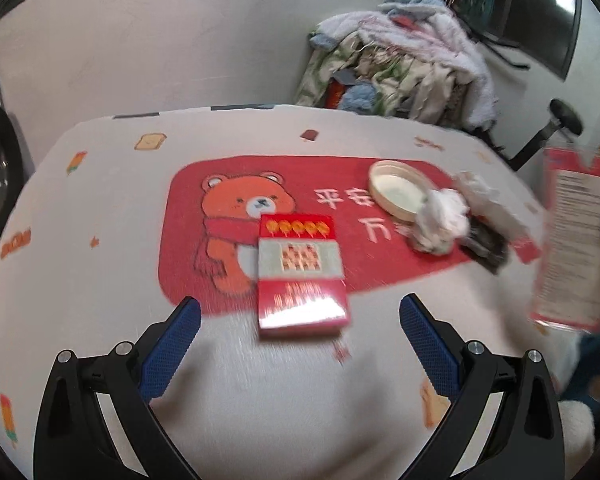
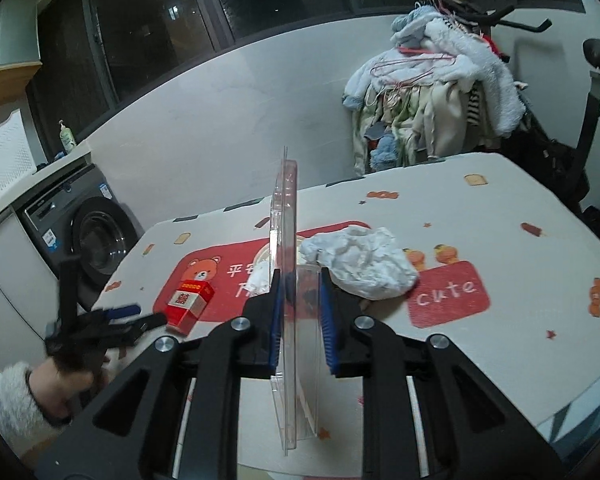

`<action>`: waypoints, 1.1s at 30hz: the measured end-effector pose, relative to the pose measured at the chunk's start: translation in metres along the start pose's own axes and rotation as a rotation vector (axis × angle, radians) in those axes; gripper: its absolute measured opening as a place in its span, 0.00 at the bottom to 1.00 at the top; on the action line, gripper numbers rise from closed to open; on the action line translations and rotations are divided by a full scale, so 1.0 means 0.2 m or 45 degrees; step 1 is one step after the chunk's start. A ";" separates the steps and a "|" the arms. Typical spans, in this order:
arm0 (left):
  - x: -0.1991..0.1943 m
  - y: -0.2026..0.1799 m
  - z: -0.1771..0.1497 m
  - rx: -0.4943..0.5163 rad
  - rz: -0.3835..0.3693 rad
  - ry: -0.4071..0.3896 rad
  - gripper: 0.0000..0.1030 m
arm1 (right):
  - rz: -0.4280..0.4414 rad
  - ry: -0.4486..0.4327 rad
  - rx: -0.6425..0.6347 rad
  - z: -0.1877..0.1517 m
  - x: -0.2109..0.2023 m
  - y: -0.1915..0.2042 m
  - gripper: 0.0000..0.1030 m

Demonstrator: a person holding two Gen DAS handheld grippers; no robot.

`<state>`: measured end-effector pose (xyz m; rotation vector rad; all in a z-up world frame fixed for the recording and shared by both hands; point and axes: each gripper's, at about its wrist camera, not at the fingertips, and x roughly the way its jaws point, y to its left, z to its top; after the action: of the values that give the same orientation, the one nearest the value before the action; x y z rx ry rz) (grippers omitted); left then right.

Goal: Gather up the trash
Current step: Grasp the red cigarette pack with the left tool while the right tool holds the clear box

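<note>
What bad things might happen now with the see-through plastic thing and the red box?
The right gripper pinches the clear plastic package by a thin edge, standing upright; it is slick, so it might slip or twist out. The left gripper is open, with the red box ahead of it, nearer one finger than the other; closing like that might push the box away. The crumpled tissue leans against the round lid, so grabbing it may drag the lid along.

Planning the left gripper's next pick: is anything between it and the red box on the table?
Nothing visible. The left gripper stands open, and the red box lies just ahead on the table with bare cloth between.
</note>
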<state>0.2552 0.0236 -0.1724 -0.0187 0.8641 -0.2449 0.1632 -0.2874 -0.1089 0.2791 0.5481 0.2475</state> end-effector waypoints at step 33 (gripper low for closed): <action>-0.64 -0.34 -0.42 0.150 -0.171 -0.079 0.52 | 0.055 0.150 -0.073 -0.33 -0.36 0.11 0.20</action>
<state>0.0985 -0.0070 -0.1224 0.0254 0.7864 -0.4186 0.0643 -0.2759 -0.1221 0.2219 0.6508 0.3224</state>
